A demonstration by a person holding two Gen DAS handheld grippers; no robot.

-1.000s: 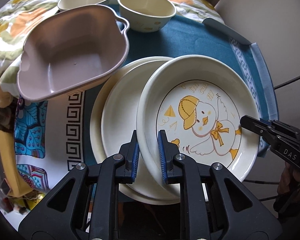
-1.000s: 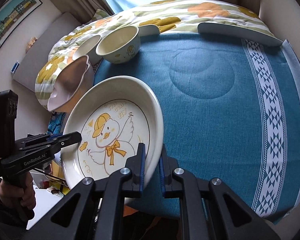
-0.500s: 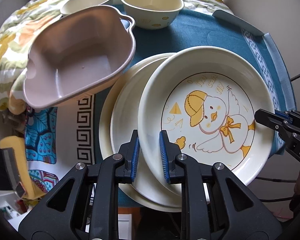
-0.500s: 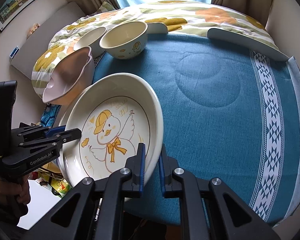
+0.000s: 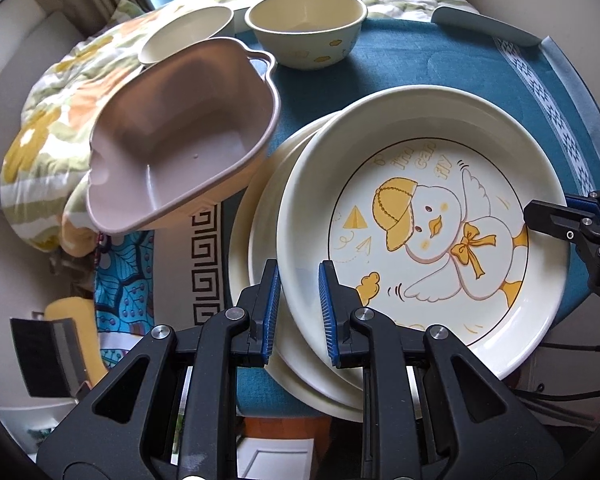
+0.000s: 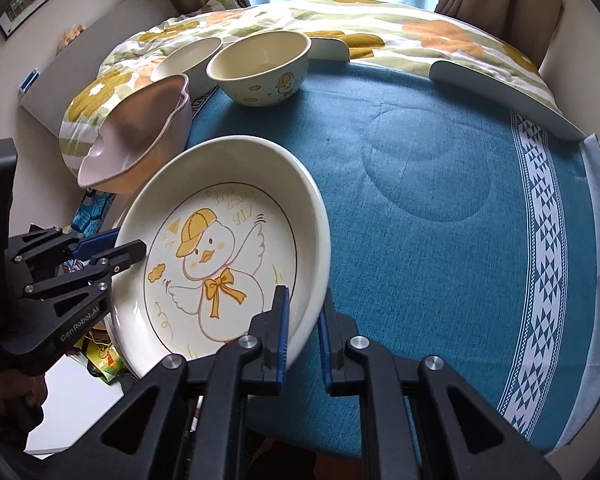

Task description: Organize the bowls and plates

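The duck plate (image 5: 420, 216) is hanging between two claws, lifted above and partly overlapping the stack of plain plates (image 5: 260, 248) that is sitting on the blue tablecloth (image 6: 440, 184). Judging from that, the plate is risking a tilt or a slip if the two hands are pulling unevenly, since each claw is biting only a thin strip of rim; a drop would be knocking it against the stack just beneath. The pink bowl (image 5: 180, 136), just beside the duck plate's far left edge, is also leaning and could be nudged. The left gripper (image 5: 298, 312) is pinching the plate's near rim, jaws narrow. The right gripper (image 6: 304, 332) is clamping the opposite rim, equally narrow
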